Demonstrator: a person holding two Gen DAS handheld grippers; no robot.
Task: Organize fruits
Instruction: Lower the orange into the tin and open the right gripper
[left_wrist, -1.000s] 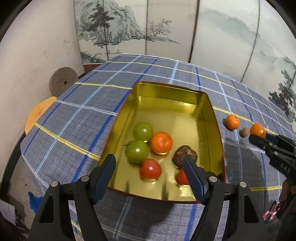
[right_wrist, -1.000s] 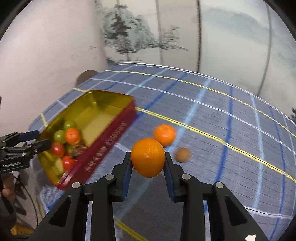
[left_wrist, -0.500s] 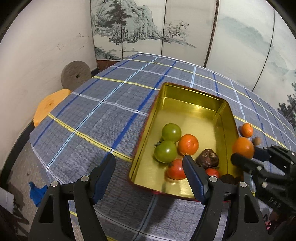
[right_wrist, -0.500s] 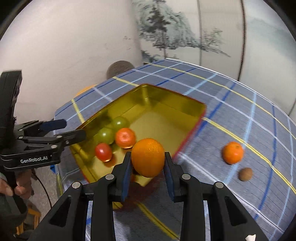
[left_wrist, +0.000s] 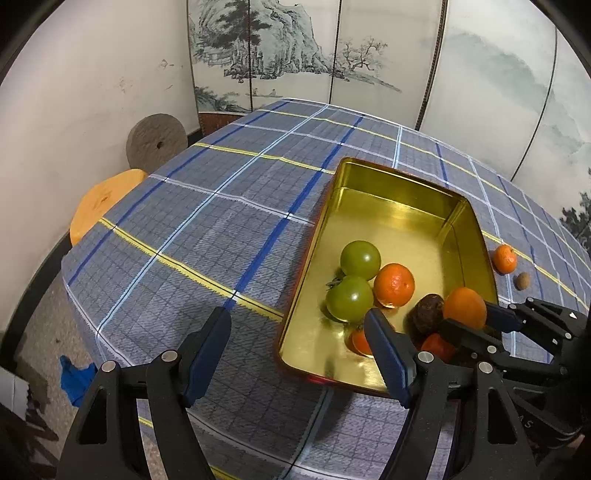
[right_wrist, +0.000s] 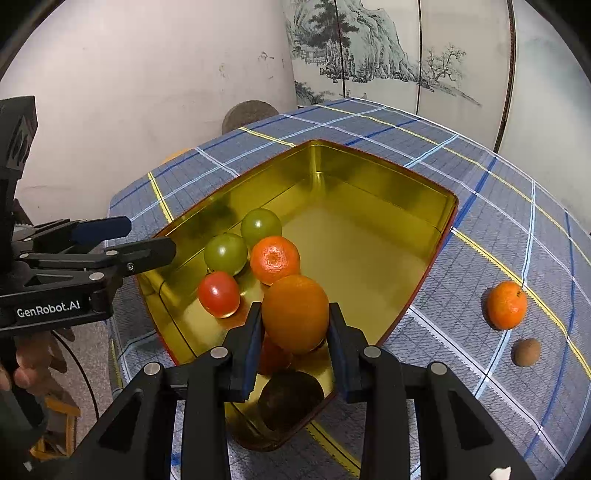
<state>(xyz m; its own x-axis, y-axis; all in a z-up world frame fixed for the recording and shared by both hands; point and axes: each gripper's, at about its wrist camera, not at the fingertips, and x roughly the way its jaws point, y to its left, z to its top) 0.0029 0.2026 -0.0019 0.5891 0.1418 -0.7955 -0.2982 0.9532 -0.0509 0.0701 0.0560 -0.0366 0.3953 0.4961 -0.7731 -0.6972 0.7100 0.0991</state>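
Presently: round orange citrus fruit (right_wrist: 295, 314), firm, light, slightly slick; gripped across middle by right gripper (right_wrist: 293, 332) above gold rectangular metal tin (right_wrist: 369, 173). Left gripper (left_wrist: 295, 354) fingers released, holding nothing.

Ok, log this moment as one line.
right gripper: shut on orange, over gold tin | left gripper: open, empty
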